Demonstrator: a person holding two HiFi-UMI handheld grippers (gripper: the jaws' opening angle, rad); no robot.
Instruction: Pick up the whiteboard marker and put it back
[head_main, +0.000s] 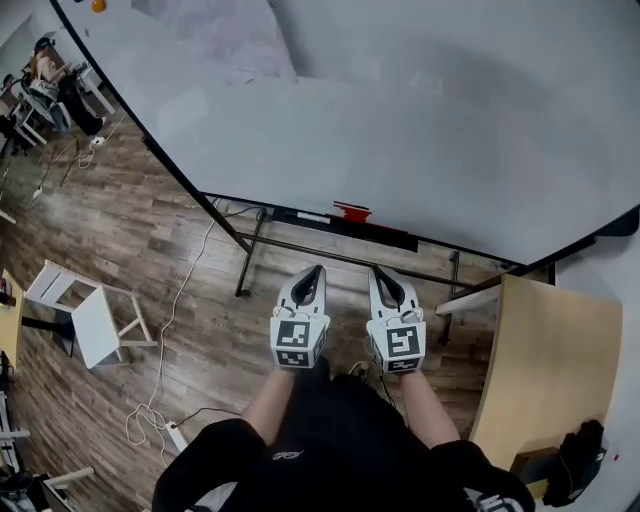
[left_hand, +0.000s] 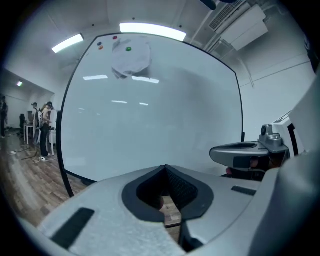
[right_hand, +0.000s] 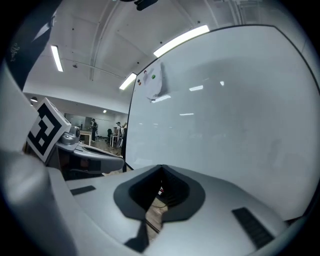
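Evidently we had not yet started the pick-up: left gripper (head_main: 316, 270) and right gripper (head_main: 380, 272) hung side by side, jaws clenched on nothing. What looked like the red marker (head_main: 350, 210) lay on the whiteboard tray (head_main: 392, 237). Next, we judged, came reaching forward and parting one pair of jaws.
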